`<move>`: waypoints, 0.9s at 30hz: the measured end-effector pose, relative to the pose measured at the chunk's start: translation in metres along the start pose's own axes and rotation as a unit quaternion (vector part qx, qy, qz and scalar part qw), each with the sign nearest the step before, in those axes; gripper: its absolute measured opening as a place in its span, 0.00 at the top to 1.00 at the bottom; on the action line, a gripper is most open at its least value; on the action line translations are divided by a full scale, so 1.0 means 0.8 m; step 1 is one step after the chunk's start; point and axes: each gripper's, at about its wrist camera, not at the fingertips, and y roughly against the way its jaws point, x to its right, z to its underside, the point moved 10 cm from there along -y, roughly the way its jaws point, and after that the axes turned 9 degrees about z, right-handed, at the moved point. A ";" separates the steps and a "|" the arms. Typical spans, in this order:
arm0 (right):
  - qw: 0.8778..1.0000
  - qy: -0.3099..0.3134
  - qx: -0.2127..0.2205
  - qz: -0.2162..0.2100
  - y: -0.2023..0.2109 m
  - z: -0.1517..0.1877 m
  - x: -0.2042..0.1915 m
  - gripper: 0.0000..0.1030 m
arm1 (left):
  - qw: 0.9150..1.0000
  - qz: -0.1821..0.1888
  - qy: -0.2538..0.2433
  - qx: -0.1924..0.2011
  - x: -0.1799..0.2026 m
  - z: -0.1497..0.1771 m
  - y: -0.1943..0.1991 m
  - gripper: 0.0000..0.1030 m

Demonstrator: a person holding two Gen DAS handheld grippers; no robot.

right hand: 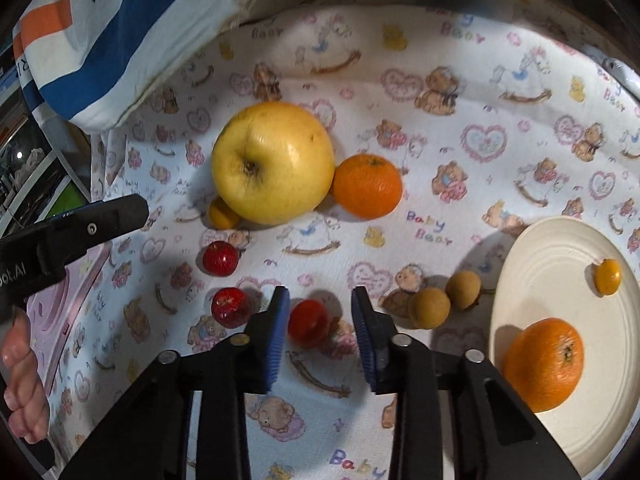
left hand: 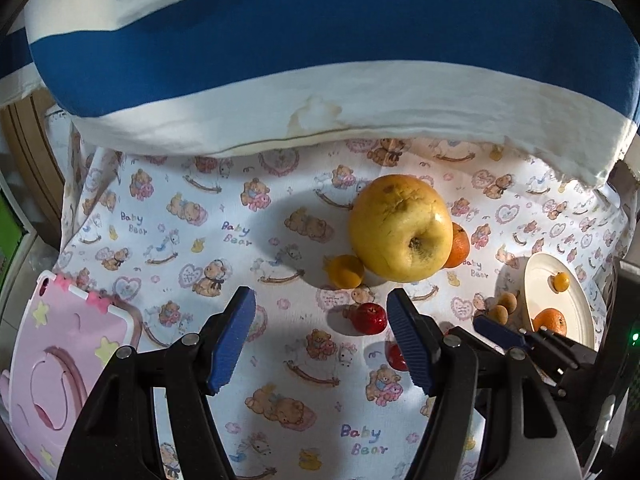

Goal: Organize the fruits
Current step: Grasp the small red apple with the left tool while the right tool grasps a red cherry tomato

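Reference item: the large yellow apple [right hand: 272, 162], resting on the bear-printed cloth [right hand: 480, 80].

1. Fruit around the apple
- An orange [right hand: 367, 186] touches the apple on its right side.
- A small yellow fruit [right hand: 223, 213] sits against the apple's lower left edge.
- Three red fruits lie nearer the cameras than the apple: the first red fruit [right hand: 220, 258], the second red fruit [right hand: 230, 306] and the third red fruit [right hand: 308, 322].
- Two brown round fruits [right hand: 430, 307] lie side by side, right of the apple and nearer the cameras.

2. Plate
- The white plate [right hand: 560, 248] stands well to the right of the apple. It carries a second orange [right hand: 544, 364] and a second small yellow fruit [right hand: 607, 276].

3. Tongs
- The right tongs [right hand: 320, 300] are released. The third red fruit lies between the pads, close to the left one, with a clear gap to the right one.
- The left tongs [left hand: 320, 300] are released and empty. They point at the cloth just short of the apple.

4. Other items
- A pink case [left hand: 60, 360] lies far left of the apple.
- Blue-and-white striped fabric [left hand: 320, 40] hangs beyond the apple.
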 end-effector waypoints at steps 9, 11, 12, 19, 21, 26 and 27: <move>0.999 0.029 -0.008 0.016 -0.009 0.007 -0.012 0.73 | 1.000 -0.005 -0.013 -0.002 0.005 0.000 -0.002 0.35; 0.999 0.033 -0.006 0.025 -0.009 0.008 -0.010 0.76 | 1.000 -0.005 -0.015 -0.004 0.007 0.000 -0.003 0.35; 0.999 0.035 -0.001 0.034 -0.008 0.007 -0.008 0.77 | 1.000 -0.004 -0.017 -0.005 0.008 0.001 -0.004 0.35; 0.998 -0.004 0.050 0.048 0.016 -0.013 0.018 0.77 | 0.998 0.032 -0.032 -0.048 0.031 0.017 -0.021 0.64; 0.996 -0.012 0.071 0.056 0.025 -0.020 0.025 0.77 | 0.996 0.054 -0.037 -0.065 0.043 0.026 -0.029 0.66; 0.989 -0.035 0.118 0.088 0.043 -0.033 0.046 0.77 | 0.993 0.070 -0.060 -0.078 0.065 0.038 -0.037 0.66; 0.987 -0.039 0.124 0.092 0.046 -0.035 0.050 0.77 | 0.992 0.069 -0.065 -0.080 0.067 0.040 -0.039 0.66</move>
